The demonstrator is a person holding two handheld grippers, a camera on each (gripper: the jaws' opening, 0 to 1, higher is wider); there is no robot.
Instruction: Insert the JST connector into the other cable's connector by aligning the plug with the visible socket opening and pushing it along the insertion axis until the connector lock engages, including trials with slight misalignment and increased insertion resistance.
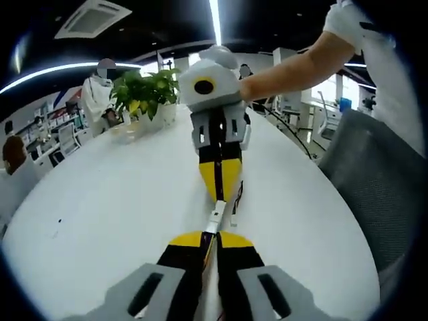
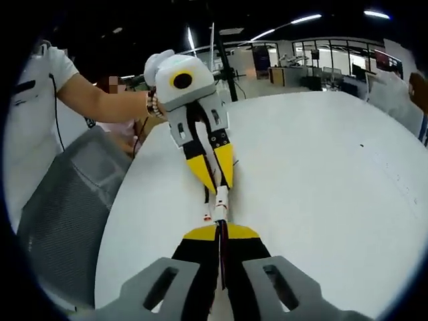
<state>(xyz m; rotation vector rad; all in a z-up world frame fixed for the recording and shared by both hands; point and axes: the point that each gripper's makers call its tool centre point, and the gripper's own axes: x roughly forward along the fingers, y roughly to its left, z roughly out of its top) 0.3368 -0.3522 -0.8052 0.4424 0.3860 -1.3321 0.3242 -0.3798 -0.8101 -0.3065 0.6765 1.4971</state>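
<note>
Both claws (image 1: 215, 235) (image 2: 221, 231) pinched on small white connectors (image 1: 217, 219), seemingly joined end-to-end

We see left gripper view (image 1: 210, 244) looking low along own jaws toward right gripper (image 1: 221, 190), close. Right gripper view faces opposite way. Both share white table (image 1: 100, 221), mated connectors (image 2: 220, 199) between tips.
</note>
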